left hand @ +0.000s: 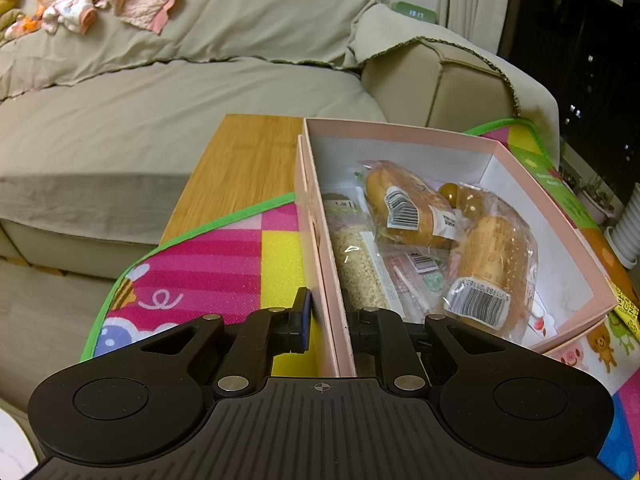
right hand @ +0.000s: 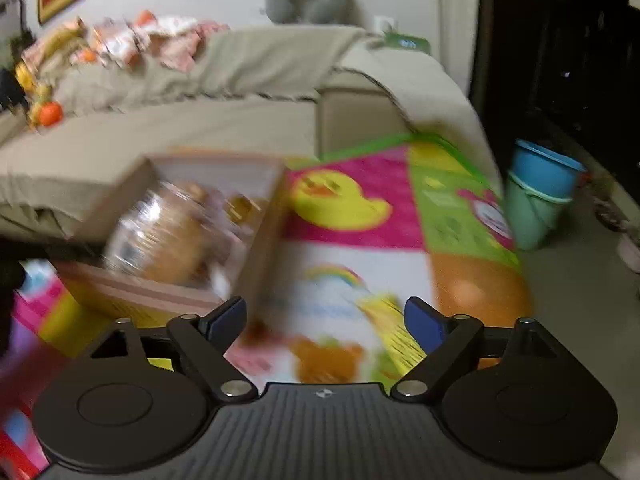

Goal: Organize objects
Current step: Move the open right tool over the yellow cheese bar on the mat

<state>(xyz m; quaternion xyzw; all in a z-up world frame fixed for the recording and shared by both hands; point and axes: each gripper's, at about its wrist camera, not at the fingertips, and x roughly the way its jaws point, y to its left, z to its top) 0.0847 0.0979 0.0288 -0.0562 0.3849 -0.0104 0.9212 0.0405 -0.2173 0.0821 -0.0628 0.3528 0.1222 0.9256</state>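
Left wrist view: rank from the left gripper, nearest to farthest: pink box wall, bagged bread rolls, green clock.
1. Pink box wall: clamped in the left gripper.
2. Bagged bread rolls: inside the box, ahead-right.
3. Green clock: behind the sofa arm, far right.

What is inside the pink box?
The pink box holds two wrapped bread rolls, a grain bag and flat packets. The rolls cover whatever lies beneath them.
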